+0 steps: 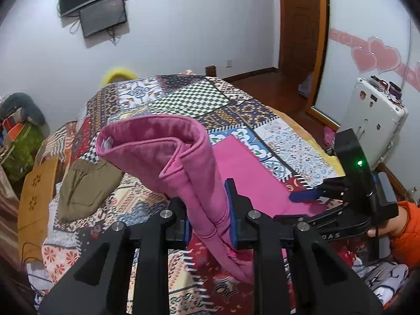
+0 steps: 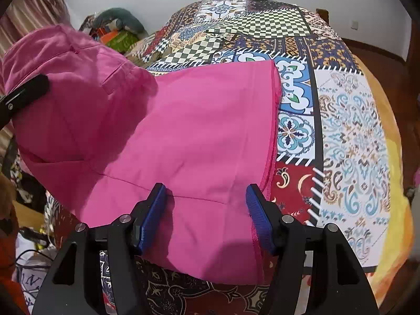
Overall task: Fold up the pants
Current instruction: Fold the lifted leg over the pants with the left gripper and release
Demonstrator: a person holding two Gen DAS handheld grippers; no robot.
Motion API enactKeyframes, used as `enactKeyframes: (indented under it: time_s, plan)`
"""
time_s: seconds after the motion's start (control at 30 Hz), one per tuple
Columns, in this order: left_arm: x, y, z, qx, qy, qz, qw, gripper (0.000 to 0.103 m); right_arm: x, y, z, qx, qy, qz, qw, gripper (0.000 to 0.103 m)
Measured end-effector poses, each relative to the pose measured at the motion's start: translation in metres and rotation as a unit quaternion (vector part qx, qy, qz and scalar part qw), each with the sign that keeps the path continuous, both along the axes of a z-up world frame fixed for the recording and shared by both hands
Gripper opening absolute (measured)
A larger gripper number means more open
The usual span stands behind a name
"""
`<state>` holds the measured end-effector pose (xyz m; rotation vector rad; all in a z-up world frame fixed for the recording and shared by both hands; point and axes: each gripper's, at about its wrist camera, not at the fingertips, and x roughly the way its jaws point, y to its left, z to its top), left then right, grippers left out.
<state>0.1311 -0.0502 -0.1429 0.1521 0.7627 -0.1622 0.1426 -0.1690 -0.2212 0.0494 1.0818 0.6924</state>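
Note:
Pink pants lie on the patchwork bedspread, their legs spread flat. My left gripper is shut on the waistband end, which is lifted off the bed and curls over into a loop above the fingers. My right gripper is open just above the flat leg fabric near the hem, one finger on each side of a fold line and nothing pinched between them. In the left wrist view the right gripper shows low over the pink cloth. A black finger of the left gripper appears against the raised fabric.
An olive-brown garment lies on the bed left of the pants. A white suitcase stands beyond the bed's right side, with a wooden door behind it. A hand in an orange sleeve holds the right gripper. Clutter is piled at far left.

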Motion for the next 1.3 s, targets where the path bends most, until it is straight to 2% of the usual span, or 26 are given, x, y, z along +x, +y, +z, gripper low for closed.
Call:
enactKeyframes:
  time_s: [0.27, 0.53, 0.73, 0.9, 1.07, 1.17, 1.23, 1.3]
  plan:
    - [0.015, -0.017, -0.006, -0.028, 0.022, -0.033, 0.9988, 0.019, -0.005, -0.003, 0.001, 0.005, -0.003, -0.004, 1.0, 0.059]
    - [0.036, -0.036, -0.014, -0.051, 0.059, -0.074, 0.9942, 0.018, -0.004, -0.032, 0.012, -0.014, -0.032, -0.035, 0.999, 0.059]
    - [0.048, -0.057, -0.036, -0.047, 0.095, -0.093, 0.99, 0.018, -0.005, -0.063, 0.022, -0.017, -0.045, -0.075, 0.996, 0.059]
    - [0.054, -0.069, -0.058, -0.045, 0.133, -0.103, 0.9847, 0.018, -0.009, -0.07, 0.027, -0.019, -0.052, -0.083, 0.995, 0.059]
    - [0.056, -0.07, -0.073, -0.06, 0.17, -0.109, 0.9777, 0.018, -0.008, -0.07, 0.029, -0.017, -0.056, -0.083, 0.995, 0.059]
    - [0.057, -0.068, -0.075, -0.072, 0.182, -0.106, 0.9747, 0.025, -0.006, -0.068, 0.029, -0.017, -0.057, -0.08, 0.995, 0.059]
    - [0.059, -0.065, -0.078, -0.095, 0.2, -0.103, 0.9698, 0.036, -0.006, -0.067, 0.028, -0.018, -0.057, -0.079, 0.995, 0.059]
    - [0.059, -0.062, -0.079, -0.111, 0.21, -0.098, 0.9664, 0.037, -0.006, -0.067, 0.028, -0.018, -0.057, -0.079, 0.995, 0.059]
